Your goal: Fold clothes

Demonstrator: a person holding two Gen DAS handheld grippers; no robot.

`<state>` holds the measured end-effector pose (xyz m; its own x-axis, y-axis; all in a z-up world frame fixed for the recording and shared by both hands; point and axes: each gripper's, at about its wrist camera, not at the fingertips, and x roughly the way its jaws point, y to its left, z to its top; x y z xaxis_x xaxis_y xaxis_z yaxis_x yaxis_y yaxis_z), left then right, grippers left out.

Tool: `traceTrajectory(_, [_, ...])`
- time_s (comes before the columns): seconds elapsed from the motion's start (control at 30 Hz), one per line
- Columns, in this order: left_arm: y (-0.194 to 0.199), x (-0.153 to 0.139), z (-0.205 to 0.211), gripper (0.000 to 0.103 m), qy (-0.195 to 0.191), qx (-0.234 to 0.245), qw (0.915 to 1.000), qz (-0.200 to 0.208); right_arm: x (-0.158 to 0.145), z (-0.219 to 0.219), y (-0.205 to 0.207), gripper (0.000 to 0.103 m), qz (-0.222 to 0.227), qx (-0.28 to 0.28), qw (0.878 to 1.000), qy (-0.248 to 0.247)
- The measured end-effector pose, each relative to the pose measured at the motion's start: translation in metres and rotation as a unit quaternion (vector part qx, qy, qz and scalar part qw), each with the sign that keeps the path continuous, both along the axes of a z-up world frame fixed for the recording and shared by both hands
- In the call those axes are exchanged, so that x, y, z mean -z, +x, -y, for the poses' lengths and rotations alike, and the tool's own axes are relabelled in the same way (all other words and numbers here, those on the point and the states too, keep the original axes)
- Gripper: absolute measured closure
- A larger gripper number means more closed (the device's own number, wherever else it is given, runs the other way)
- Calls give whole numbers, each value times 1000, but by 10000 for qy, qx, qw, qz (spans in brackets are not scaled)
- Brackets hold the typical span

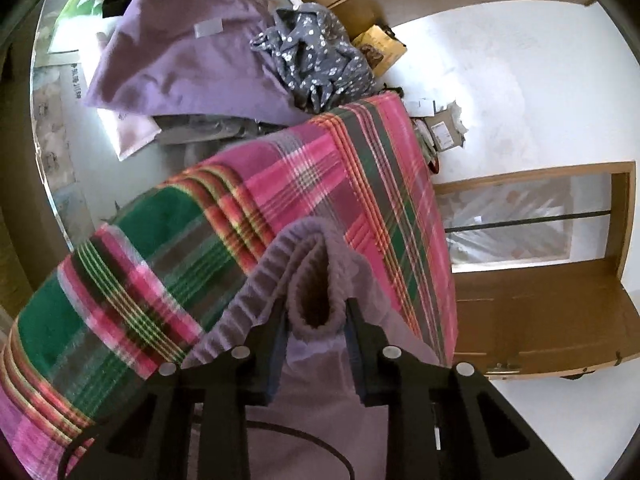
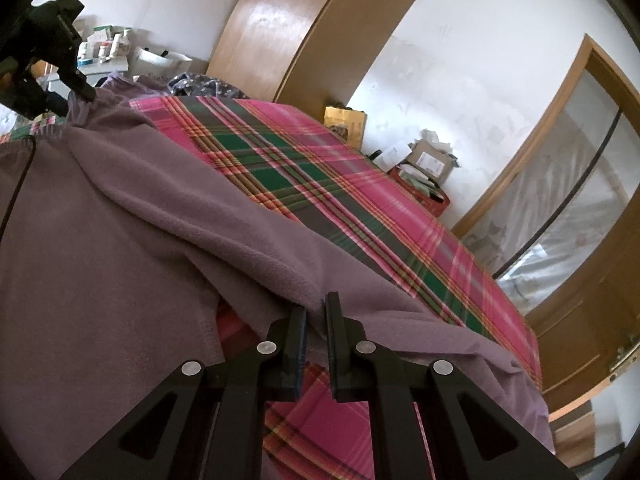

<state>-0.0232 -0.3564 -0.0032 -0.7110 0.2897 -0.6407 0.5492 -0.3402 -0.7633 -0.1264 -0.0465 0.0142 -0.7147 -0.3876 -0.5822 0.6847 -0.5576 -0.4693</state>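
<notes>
A purple fleece garment [image 2: 120, 220] lies spread over a pink and green plaid blanket [image 2: 320, 168] on a bed. In the left wrist view its ribbed hem [image 1: 280, 256] is bunched into a loop. My left gripper [image 1: 316, 316] is closed on that loop, with fabric filling the gap between the pads. The right wrist view shows the same left gripper [image 2: 86, 92] at the garment's far corner. My right gripper [image 2: 316, 320] is nearly closed, pinching the garment's near edge, which is lifted a little off the blanket.
A heap of lilac cloth [image 1: 180, 60] and a grey dotted garment [image 1: 316, 60] lie at the bed's far end. A wooden wardrobe [image 2: 288, 32], a yellow bag [image 2: 345, 122], a red crate [image 2: 424, 196] with boxes and a glazed door [image 2: 580, 200] line the wall.
</notes>
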Motion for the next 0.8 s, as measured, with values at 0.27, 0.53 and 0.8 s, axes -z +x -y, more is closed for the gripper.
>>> traceTrajectory(0.27, [-1,-7,-1,89,-330,80,9993,-131,0,1,-1,94,4,2,10000,18])
traceTrajectory(0.53, [-1,-17,6,91,-295,114,9989,-351,-2,-1,-2,94,34,2,10000,-34])
traceTrajectory(0.8, [-7,-37,11,91,-516,300,9978,-300,-24,-4,1,96,-136,39,9995,-270])
